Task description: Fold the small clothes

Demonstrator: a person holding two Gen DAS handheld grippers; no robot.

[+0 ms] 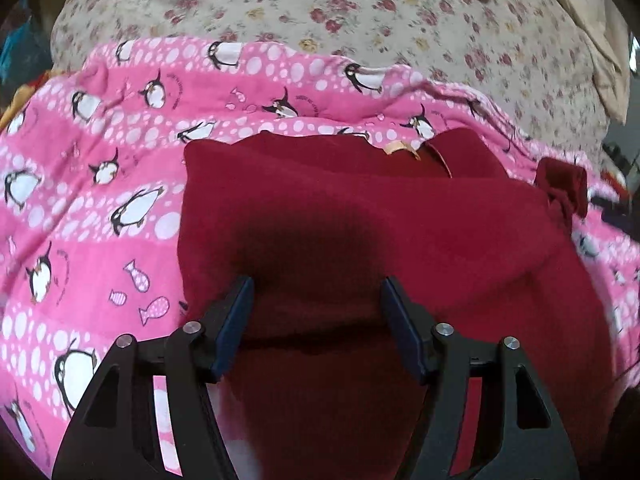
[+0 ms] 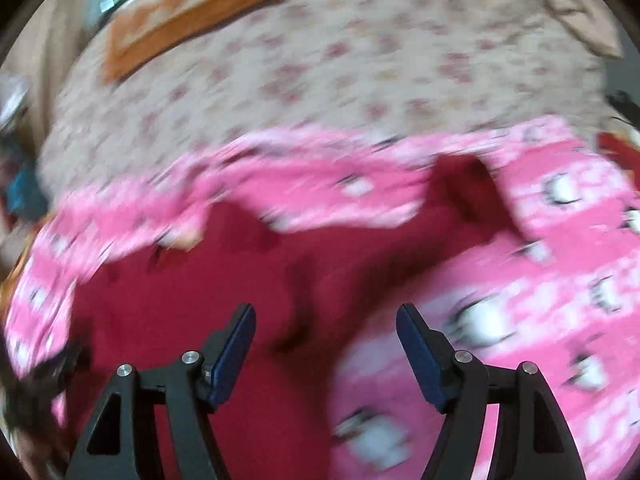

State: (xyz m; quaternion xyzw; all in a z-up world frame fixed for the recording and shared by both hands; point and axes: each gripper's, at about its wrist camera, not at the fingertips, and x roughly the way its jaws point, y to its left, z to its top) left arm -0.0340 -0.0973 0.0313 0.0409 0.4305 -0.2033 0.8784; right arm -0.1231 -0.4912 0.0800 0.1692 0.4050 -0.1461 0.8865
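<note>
On the pink penguin blanket [image 1: 100, 208] my red garment [image 1: 380, 240] lay only partly folded; both claws, left claw [image 1: 318, 304] and right claw [image 2: 326, 336], were apart, holding nothing.

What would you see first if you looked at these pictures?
First the dark red garment, lying in the middle on the bright pink penguin blanket. The left gripper hangs open right over it, and the right gripper is open over its edge, though that view is blurred. Behind the blanket lies a flowered sheet.
</note>
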